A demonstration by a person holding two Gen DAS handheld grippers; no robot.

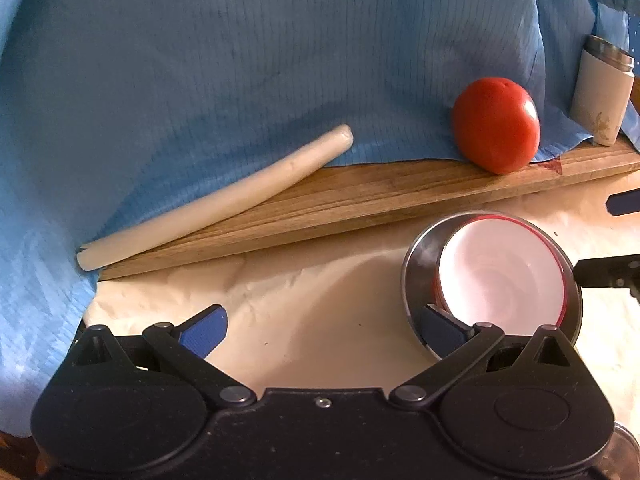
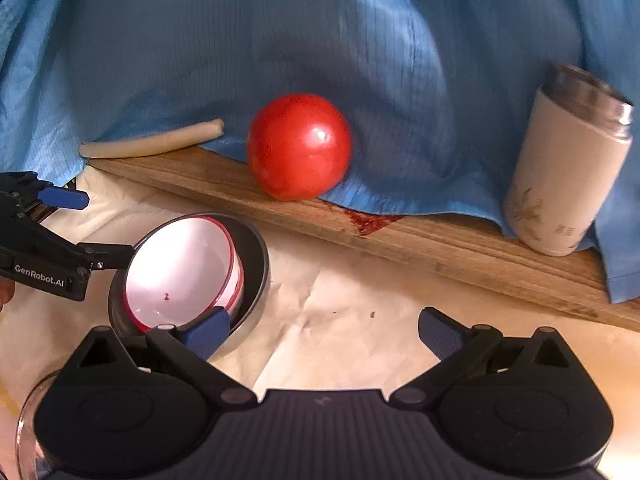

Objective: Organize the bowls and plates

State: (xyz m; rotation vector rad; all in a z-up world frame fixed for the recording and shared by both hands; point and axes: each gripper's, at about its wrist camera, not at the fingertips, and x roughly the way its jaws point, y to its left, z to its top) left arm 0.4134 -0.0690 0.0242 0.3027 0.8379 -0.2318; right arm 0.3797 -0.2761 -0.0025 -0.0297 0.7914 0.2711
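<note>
A red-rimmed white bowl [image 1: 504, 272] sits tilted inside a steel bowl [image 1: 416, 264] on the cream paper. My left gripper [image 1: 322, 326] is open and empty, its right finger just in front of the steel bowl's rim. In the right wrist view the same white bowl [image 2: 180, 268] and steel bowl [image 2: 258, 264] lie at the left. My right gripper [image 2: 324, 330] is open and empty, its left finger at the steel bowl's near rim. The left gripper [image 2: 60, 236] shows there at the bowl's left side.
A wooden board [image 2: 400, 236] lies behind the bowls with a red tomato [image 2: 298, 146], a pale rolled stick [image 1: 216, 200] and a beige tumbler [image 2: 568, 160] on it. Blue cloth [image 1: 240, 60] drapes behind. A glass rim [image 2: 24, 432] shows at bottom left.
</note>
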